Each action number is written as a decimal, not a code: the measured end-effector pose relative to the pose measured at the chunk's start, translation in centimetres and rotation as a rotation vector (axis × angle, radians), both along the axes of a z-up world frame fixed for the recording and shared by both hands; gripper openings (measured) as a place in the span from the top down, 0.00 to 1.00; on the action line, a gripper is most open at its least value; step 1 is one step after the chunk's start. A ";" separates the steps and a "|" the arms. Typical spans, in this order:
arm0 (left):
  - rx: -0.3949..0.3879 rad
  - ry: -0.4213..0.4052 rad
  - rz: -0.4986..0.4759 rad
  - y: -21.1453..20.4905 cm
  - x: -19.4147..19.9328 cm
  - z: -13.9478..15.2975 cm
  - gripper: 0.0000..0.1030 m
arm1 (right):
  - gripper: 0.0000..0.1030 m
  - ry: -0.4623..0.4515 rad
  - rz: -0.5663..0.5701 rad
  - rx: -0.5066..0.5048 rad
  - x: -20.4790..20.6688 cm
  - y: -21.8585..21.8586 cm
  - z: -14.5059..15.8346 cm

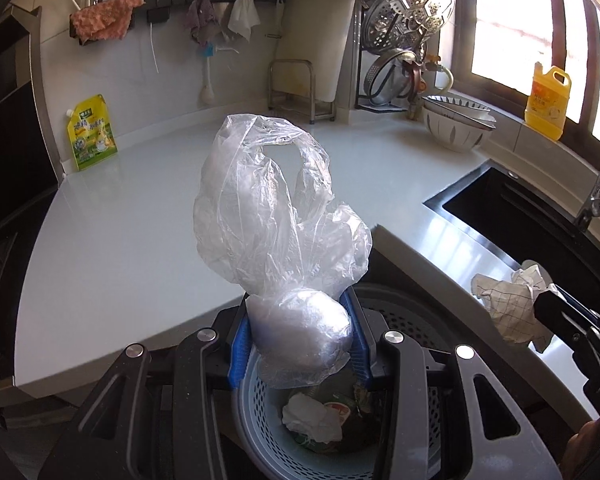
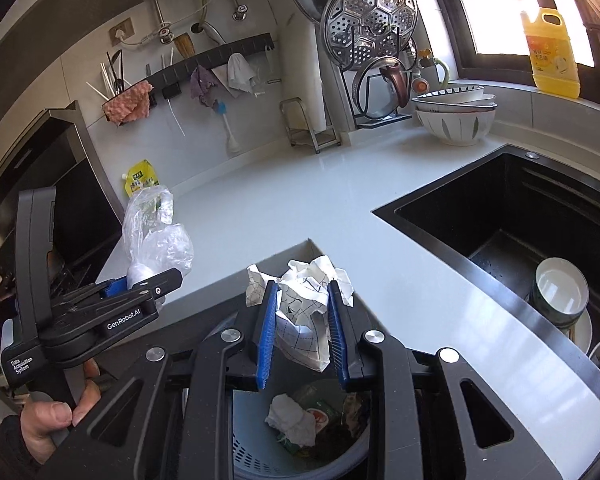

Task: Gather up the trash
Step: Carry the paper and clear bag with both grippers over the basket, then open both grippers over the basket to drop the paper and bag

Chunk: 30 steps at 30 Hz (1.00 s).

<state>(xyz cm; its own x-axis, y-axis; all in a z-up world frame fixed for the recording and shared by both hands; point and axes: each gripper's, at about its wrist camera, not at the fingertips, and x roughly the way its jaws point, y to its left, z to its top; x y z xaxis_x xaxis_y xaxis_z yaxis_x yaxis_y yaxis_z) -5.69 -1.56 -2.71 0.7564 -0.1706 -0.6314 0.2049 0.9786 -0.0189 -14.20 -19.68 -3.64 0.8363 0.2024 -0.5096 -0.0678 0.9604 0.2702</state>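
My left gripper (image 1: pixel 300 334) is shut on a clear plastic bag (image 1: pixel 276 216) and holds it above a grey perforated trash basket (image 1: pixel 256 412). The basket holds a white tissue (image 1: pixel 312 420) and food wrappers. My right gripper (image 2: pixel 302 330) is shut on a crumpled checked paper (image 2: pixel 304 300) and holds it above the same basket (image 2: pixel 252 448). In the right wrist view the left gripper (image 2: pixel 140 284) is at the left with the bag (image 2: pixel 156 240). In the left wrist view the right gripper's paper (image 1: pixel 512 308) is at the right.
A white counter (image 1: pixel 140 232) lies ahead with a yellow-green pouch (image 1: pixel 90 134) at its back left. A black sink (image 2: pixel 512 220) with bowls (image 2: pixel 560 296) is at the right. Stacked bowls (image 2: pixel 454 114), a lid rack (image 2: pixel 370 28) and a yellow detergent bottle (image 2: pixel 552 54) stand at the back.
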 end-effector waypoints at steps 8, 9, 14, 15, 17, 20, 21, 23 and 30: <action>0.015 0.050 -0.041 -0.1 -2.5 -2.9 0.61 | 0.77 0.065 0.009 -0.029 -0.9 1.8 -3.1; 0.012 0.064 -0.045 0.0 -2.6 -3.4 0.61 | 0.77 0.073 0.012 -0.034 -1.0 2.0 -3.4; 0.015 0.114 -0.062 -0.4 -2.9 -5.1 0.61 | 0.77 0.104 0.019 -0.029 -0.9 2.4 -4.3; 0.020 0.119 -0.066 -0.6 -3.0 -5.4 0.61 | 0.77 0.108 0.019 -0.025 -0.8 2.4 -4.4; 0.031 0.128 -0.070 -0.8 -2.9 -5.8 0.61 | 0.77 0.114 0.018 -0.024 -0.7 2.4 -4.6; 0.027 0.146 -0.069 -0.8 -2.7 -6.3 0.61 | 0.77 0.127 0.020 -0.028 -0.3 2.5 -4.9; 0.024 0.150 -0.067 -0.8 -2.6 -6.4 0.60 | 0.77 0.133 0.023 -0.026 -0.1 2.5 -5.0; 0.019 0.157 -0.064 -0.6 -2.5 -6.5 0.60 | 0.76 0.141 0.031 -0.015 0.1 2.6 -5.3; 0.016 0.162 -0.068 -0.5 -2.3 -6.6 0.57 | 0.76 0.159 0.037 -0.019 0.7 2.9 -5.9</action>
